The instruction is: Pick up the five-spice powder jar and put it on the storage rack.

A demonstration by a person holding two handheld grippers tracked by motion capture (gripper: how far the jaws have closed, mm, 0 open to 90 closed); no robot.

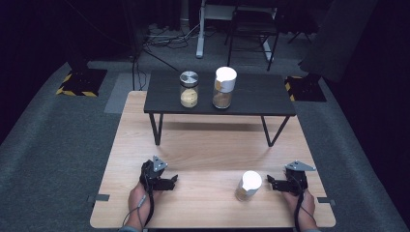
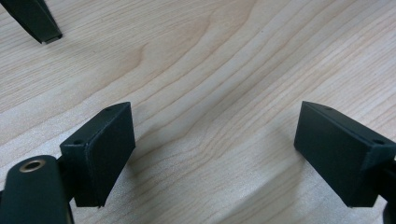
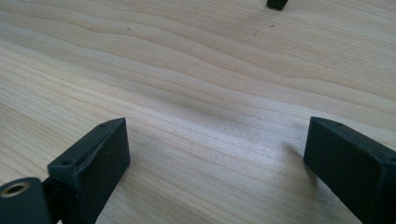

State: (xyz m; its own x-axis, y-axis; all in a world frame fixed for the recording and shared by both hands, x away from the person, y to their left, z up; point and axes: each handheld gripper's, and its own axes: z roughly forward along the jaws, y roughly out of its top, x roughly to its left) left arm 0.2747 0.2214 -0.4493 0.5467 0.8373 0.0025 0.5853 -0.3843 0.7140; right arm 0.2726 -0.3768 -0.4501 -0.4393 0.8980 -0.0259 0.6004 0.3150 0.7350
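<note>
A small glass jar [image 1: 249, 186] with a white lid and tan contents stands on the wooden table [image 1: 208, 145] near its front edge. Just right of the jar, my right gripper [image 1: 271, 182] points left toward it, apart from it. In the right gripper view the right gripper [image 3: 215, 158] is open over bare wood. My left gripper [image 1: 173, 181] rests at the front left and points right. Its jaws also stand wide apart in the left gripper view, where the left gripper [image 2: 215, 154] has nothing between its fingers.
A low black shelf table [image 1: 251, 104] stands across the back of the wooden table, with a silver-lidded jar [image 1: 189, 89] and a taller white-lidded jar [image 1: 224, 87] on it. Its leg [image 2: 37, 21] and a foot [image 3: 278, 3] show ahead of the grippers.
</note>
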